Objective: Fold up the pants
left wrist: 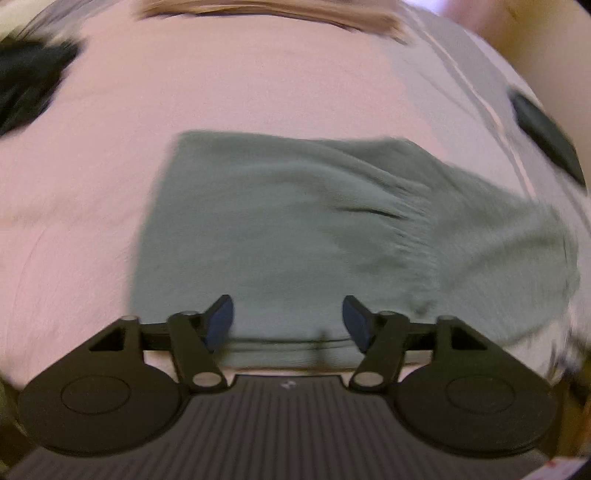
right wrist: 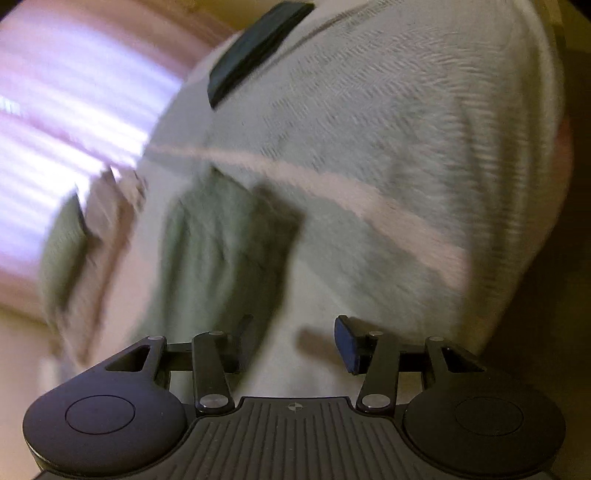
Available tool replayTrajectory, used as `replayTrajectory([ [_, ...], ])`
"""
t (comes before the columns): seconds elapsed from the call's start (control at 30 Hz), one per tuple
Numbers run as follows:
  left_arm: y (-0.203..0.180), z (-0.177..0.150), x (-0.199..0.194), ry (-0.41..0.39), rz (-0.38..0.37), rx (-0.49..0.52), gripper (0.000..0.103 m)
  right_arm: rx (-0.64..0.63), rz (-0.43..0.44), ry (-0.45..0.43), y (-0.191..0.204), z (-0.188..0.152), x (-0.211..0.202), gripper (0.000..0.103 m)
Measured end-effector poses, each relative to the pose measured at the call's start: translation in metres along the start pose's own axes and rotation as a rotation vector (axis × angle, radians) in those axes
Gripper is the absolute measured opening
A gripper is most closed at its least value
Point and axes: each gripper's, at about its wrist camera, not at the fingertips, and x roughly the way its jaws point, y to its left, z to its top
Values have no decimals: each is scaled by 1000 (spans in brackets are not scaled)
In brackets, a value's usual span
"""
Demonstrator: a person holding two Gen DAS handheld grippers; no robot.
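Folded sage-green pants (left wrist: 280, 229) lying flat on a pink bedsheet (left wrist: 92, 192), both grippers released above the bed.

Left gripper (left wrist: 288, 321): jaws apart, nothing betw. them, hovering just over the near edge of the pants; elastic waistband gathers show twd the right of the fabric. Right gripper (right wrist: 291, 343): jaws apart, empty, over a pale grey textured blanket (right wrist: 406, 129) w/ a pink stripe across it; pants (right wrist: 221, 243) sit ahead-left of it, blurred. Blanket also covers the right part of the bed in the left wrist view. A flat black object (right wrist: 255, 48) lies on the blanket; can't tell what it is. Dark blurred item (left wrist: 26, 81) at the sheet's far left. Brown strip (left wrist: 266, 13) at far edge of the bed, too blurred to name.
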Motion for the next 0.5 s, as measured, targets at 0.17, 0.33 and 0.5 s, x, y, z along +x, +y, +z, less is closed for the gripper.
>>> replayTrajectory([
  [0.17, 83, -29, -2, 3, -46, -319, 64, 33, -65, 85, -3, -30, -9, 45],
  [0.33, 110, -67, 15, -36, -222, -626, 64, 32, -106, 126, 17, -43, -1, 45],
  [0.5, 128, -86, 44, -168, -329, -817, 64, -31, -131, 131, 36, -38, 7, 45],
])
